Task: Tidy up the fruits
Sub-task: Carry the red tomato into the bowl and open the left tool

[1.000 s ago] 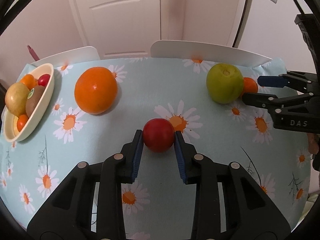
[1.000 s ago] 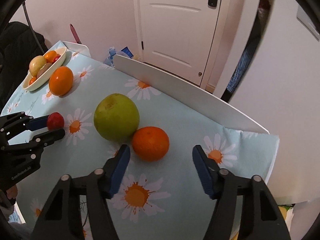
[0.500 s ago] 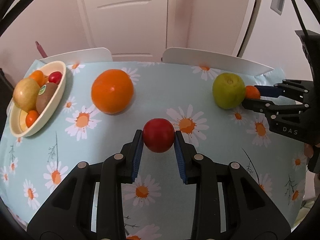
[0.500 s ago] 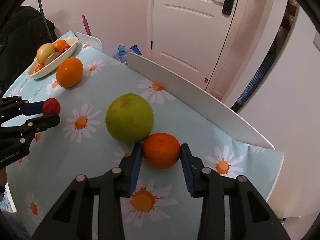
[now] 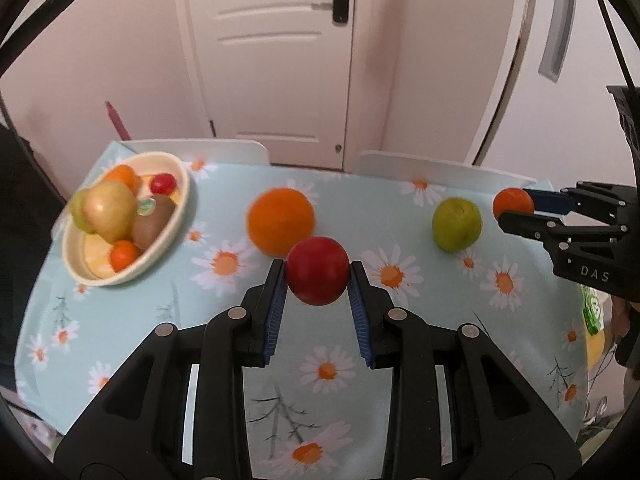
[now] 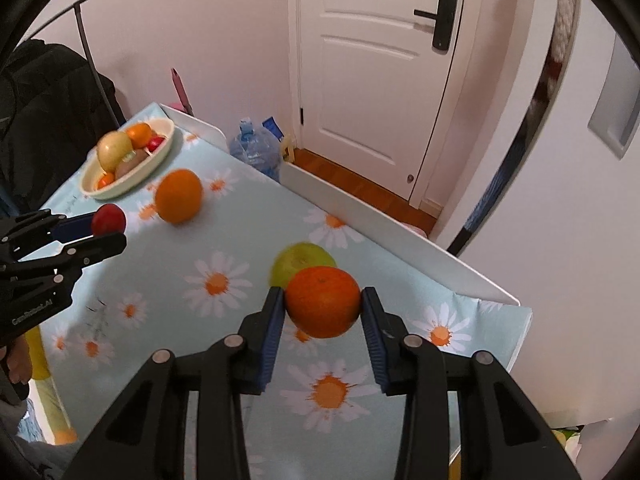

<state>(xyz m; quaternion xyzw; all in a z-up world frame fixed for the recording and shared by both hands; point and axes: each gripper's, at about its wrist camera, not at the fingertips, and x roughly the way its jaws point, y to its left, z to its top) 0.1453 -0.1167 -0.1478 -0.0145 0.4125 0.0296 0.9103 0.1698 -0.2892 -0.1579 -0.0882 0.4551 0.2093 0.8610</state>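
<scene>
My left gripper (image 5: 318,274) is shut on a small red fruit (image 5: 317,270) and holds it above the daisy tablecloth. My right gripper (image 6: 323,308) is shut on a small orange (image 6: 323,307), also lifted off the cloth. A big orange (image 5: 280,220) and a green apple (image 5: 456,224) lie on the table between the two grippers. A cream oval bowl (image 5: 168,248) at the far left holds a pear, a kiwi, small oranges and a red fruit. In the right wrist view the left gripper (image 6: 108,230) shows with the red fruit (image 6: 108,219), and the bowl (image 6: 160,156) sits beyond it.
White chair backs (image 5: 440,168) stand along the table's far edge (image 6: 360,204), with a white door (image 6: 376,60) behind. A water bottle (image 6: 252,148) sits on the floor past the table. A dark coat (image 6: 44,92) hangs at the left. A hand (image 6: 16,364) grips the left tool.
The right gripper closed on the small orange and lifted it away from the green apple. The left gripper rose with the red fruit off the cloth; both views now look from higher up.
</scene>
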